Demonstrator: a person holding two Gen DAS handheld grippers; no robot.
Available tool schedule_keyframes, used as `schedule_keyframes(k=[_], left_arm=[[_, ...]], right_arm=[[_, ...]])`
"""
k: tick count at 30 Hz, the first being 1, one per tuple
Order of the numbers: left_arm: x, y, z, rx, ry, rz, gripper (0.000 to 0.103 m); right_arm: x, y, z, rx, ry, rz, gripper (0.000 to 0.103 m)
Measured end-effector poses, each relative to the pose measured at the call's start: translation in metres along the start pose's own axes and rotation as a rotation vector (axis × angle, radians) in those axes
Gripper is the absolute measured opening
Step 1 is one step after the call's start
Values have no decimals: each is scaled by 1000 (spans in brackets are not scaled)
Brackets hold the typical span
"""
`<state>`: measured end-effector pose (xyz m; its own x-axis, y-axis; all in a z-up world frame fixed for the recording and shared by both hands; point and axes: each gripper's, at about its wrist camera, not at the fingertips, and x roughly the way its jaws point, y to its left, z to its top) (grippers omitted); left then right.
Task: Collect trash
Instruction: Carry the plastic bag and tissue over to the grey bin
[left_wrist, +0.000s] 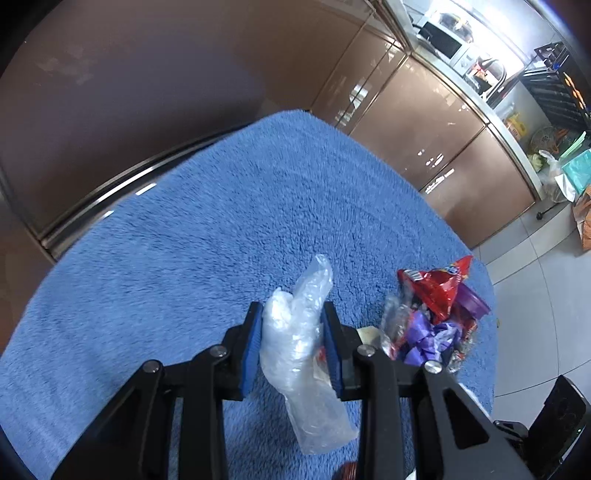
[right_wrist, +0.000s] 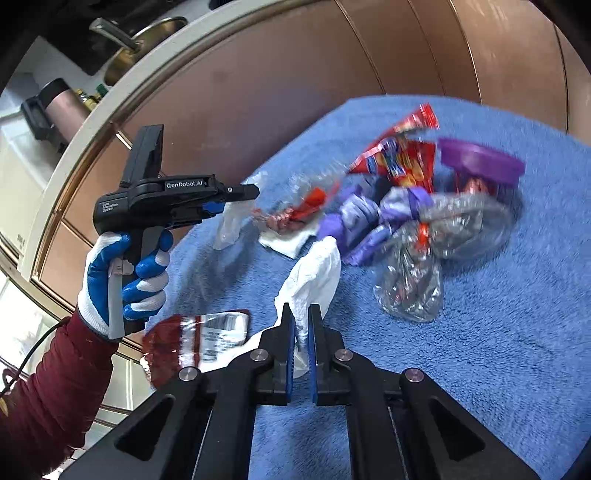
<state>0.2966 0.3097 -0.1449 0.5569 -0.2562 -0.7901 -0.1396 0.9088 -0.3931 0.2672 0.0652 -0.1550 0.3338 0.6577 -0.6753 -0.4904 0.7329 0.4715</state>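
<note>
Jaws of left gripper (left_wrist: 291, 314) closed on clear plastic bag (left_wrist: 301, 354), lifted above blue towel (left_wrist: 184, 240) covering tabletop. Jaws of right gripper (right_wrist: 300, 314) pinched shut on white tissue (right_wrist: 314, 277). Trash heap just beyond: red snack wrapper (right_wrist: 399, 155), purple wrappers (right_wrist: 369, 218), purple lid (right_wrist: 484, 162), crumpled cellophane (right_wrist: 413, 288). Gloved left hand (right_wrist: 125, 273) on gripper handle.

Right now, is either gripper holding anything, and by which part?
Left gripper pinches a clear plastic bag around its middle. Right gripper is shut on a white tissue at its lower end.
</note>
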Motion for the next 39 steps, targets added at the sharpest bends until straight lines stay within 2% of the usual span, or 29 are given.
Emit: schedule_keyframes(k=[5,11,21,25,30,35,39], left_arm=[[-38,0,-4,-4,-49,3,30],[-79,-8,-6,3,-104,-10,30],[-140,-62,-16,83,-192,-48,30],[-163,-94,-19,132,-228,-84,30],[-171,-147,-26,209,-228,-137,30],[-158,-208,-37,293,-189,-197,30],[-130,-272,-53,384,-126,-248,30]], right_arm=[[-25,12,-4,-24,-49,-13,6],[-77,14,-8,-20,-131,-33,6],[-177,6,-19,-3,-304,-85,6],[-225,-2,-24,6,-385,-126,6],[-280,-15,-34,31,-476,-191,6],[-322,-38,-48,72,-542,-284,6],[-341,-61,-60,117,-574,-361,6]])
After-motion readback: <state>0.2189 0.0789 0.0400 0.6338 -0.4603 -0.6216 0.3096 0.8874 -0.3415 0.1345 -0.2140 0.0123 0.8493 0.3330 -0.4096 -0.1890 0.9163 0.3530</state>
